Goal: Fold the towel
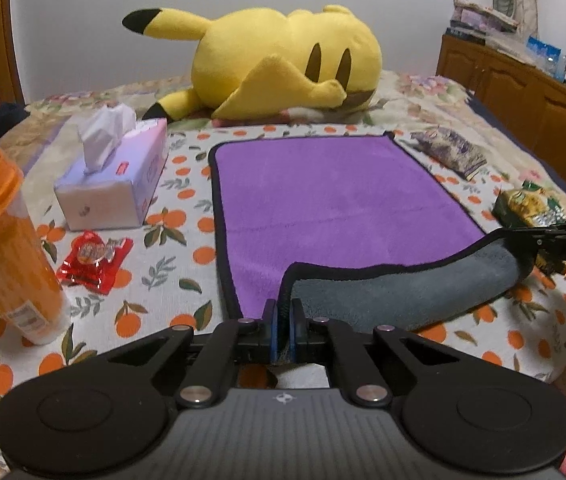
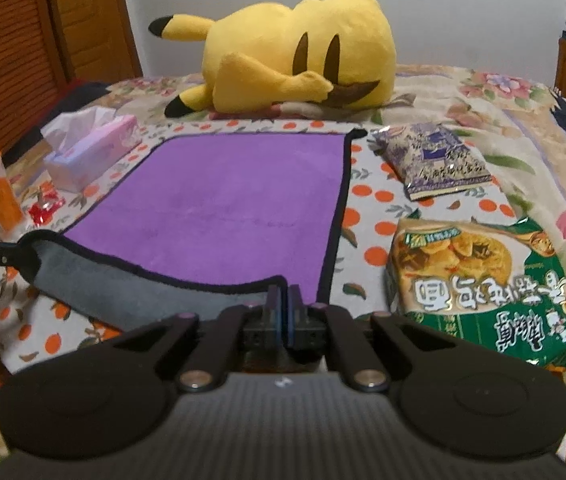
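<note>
A purple towel point(image 1: 335, 192) with a black hem and grey underside lies flat on the orange-print cloth; it also shows in the right wrist view point(image 2: 227, 204). Its near edge is lifted and curled over, grey side point(image 1: 403, 292) showing. My left gripper point(image 1: 283, 312) is shut on the near left corner. My right gripper point(image 2: 283, 300) is shut on the near right corner; it also shows at the right edge of the left wrist view point(image 1: 523, 248). The left gripper shows at the left edge of the right wrist view point(image 2: 7, 252).
A yellow plush point(image 1: 283, 64) lies behind the towel. A tissue box point(image 1: 115, 176), red packet point(image 1: 95, 260) and orange bottle point(image 1: 7, 248) stand left. A purple snack bag point(image 2: 431, 160) and green noodle pack point(image 2: 479, 280) lie right. A wooden cabinet point(image 1: 523, 88) stands far right.
</note>
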`<state>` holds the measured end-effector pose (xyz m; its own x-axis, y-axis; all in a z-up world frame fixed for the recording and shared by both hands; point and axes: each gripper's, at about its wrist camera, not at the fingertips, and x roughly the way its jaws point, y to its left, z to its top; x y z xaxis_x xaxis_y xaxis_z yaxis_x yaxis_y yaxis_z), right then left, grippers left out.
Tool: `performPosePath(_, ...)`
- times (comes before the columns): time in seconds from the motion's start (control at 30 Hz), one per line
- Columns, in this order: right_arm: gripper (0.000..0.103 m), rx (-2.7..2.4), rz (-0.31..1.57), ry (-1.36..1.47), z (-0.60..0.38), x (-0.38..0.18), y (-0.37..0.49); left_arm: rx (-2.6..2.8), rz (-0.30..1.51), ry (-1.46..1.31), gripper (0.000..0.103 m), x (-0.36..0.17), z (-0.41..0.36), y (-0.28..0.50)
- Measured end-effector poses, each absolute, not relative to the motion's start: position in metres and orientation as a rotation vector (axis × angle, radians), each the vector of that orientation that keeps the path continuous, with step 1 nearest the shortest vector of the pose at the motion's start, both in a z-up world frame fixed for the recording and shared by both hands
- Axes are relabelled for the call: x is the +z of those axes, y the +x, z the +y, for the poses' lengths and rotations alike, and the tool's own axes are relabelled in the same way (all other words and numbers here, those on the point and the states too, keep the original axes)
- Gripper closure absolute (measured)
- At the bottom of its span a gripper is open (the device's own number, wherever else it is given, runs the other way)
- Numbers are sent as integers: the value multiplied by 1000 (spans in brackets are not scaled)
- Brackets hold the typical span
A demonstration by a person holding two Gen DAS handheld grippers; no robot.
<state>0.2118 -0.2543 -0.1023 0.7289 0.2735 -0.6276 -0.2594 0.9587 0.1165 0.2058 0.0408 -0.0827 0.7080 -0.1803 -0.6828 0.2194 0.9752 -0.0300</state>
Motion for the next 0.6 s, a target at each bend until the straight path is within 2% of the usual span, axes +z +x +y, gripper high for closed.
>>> performPosePath(0.6,100,288,580,24,-261,-86,215,-223,663,35,97,-62,41,209)
